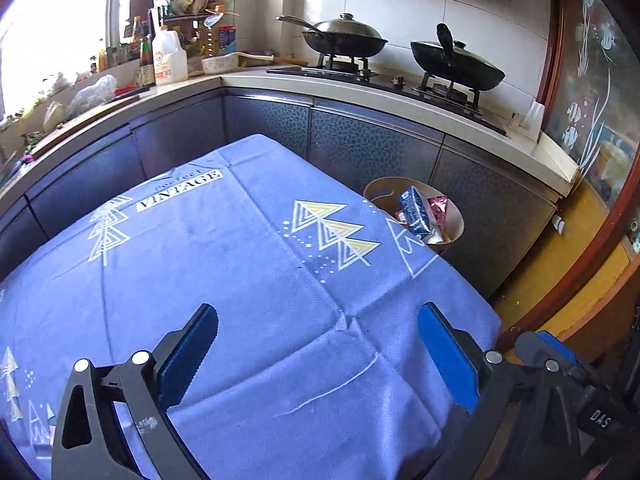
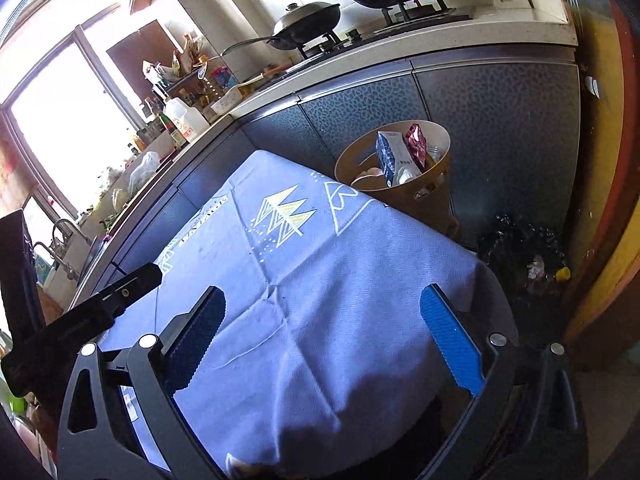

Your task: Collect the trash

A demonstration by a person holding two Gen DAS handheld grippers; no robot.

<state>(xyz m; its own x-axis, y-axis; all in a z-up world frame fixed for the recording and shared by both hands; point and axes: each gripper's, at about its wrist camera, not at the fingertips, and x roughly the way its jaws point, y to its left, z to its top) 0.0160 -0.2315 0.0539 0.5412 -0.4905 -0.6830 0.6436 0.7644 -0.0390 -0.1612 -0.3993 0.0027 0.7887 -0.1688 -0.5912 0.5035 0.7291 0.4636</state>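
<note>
Over blue tablecloth (image 1: 280, 280) | left tongs (image 1: 318, 360) wide, empty | right tongs (image 2: 322, 340) wide, empty

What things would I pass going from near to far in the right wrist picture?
right gripper → blue tablecloth → tan trash bin → dark cabinet doors → counter edge → lidded wok.

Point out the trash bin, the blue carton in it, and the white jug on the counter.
trash bin (image 2: 404, 196): right wrist view, tan outer wall.
blue carton (image 2: 386, 156): right wrist view, its blue side face.
white jug (image 1: 170, 58): left wrist view, front of the body above the label.
</note>
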